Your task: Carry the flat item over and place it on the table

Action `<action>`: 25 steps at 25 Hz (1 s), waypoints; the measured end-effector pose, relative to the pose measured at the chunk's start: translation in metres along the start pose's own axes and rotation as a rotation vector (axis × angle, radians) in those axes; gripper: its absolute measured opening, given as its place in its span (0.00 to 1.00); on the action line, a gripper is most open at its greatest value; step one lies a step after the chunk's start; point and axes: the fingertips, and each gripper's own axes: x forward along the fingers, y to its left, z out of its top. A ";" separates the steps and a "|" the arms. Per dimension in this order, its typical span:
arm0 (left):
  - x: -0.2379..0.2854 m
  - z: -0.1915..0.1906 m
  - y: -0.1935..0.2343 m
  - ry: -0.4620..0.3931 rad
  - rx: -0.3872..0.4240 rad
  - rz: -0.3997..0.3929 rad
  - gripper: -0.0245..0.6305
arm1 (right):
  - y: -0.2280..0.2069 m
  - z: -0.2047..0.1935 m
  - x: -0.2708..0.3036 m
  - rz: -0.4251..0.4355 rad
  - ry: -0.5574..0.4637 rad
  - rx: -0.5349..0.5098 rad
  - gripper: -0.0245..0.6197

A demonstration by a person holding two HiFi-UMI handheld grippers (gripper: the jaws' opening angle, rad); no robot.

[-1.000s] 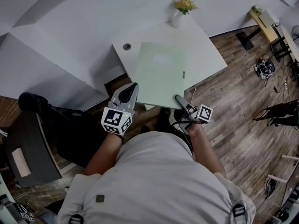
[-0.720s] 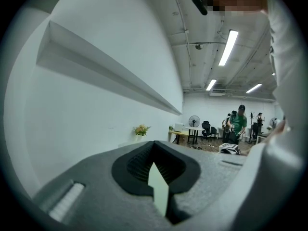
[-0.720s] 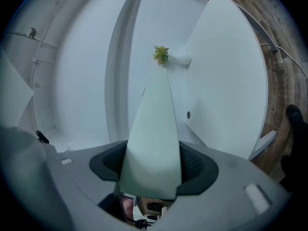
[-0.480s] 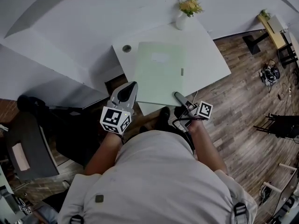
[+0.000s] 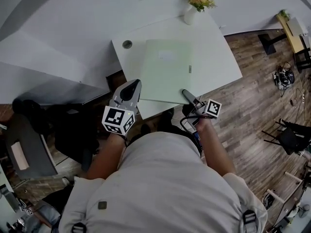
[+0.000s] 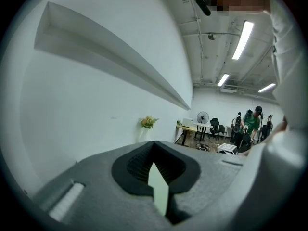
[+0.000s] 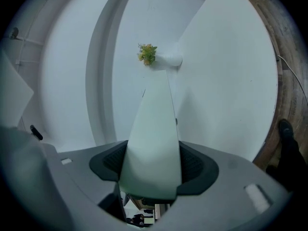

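A pale green flat board (image 5: 167, 69) hangs level over the white table (image 5: 221, 57), most of it above the tabletop. My left gripper (image 5: 130, 92) is shut on its near left corner; in the left gripper view only a thin green sliver of the board (image 6: 158, 191) shows between the pads of the left gripper (image 6: 156, 186). My right gripper (image 5: 187, 95) is shut on the near right edge. In the right gripper view the board (image 7: 151, 129) runs from the right gripper (image 7: 151, 162) toward the table's far end.
A white vase of yellow flowers (image 5: 195, 6) stands at the table's far edge, beyond the board. A round cable hole (image 5: 127, 44) sits at the far left corner. A dark chair (image 5: 29, 140) stands at my left, wooden floor (image 5: 262, 106) at the right. People (image 6: 250, 124) stand far across the room.
Both grippers have carried the board forward, so that it now sits further over the tabletop. The hold on the board is the same.
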 end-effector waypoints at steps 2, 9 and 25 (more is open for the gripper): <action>0.010 -0.004 0.001 0.010 -0.006 0.003 0.04 | -0.009 0.010 0.000 -0.013 -0.005 0.011 0.51; 0.032 -0.024 0.003 0.058 -0.030 0.014 0.04 | -0.045 0.031 -0.001 -0.070 0.002 0.020 0.51; 0.054 -0.059 0.009 0.123 -0.087 0.044 0.04 | -0.099 0.048 0.018 -0.133 0.082 -0.051 0.51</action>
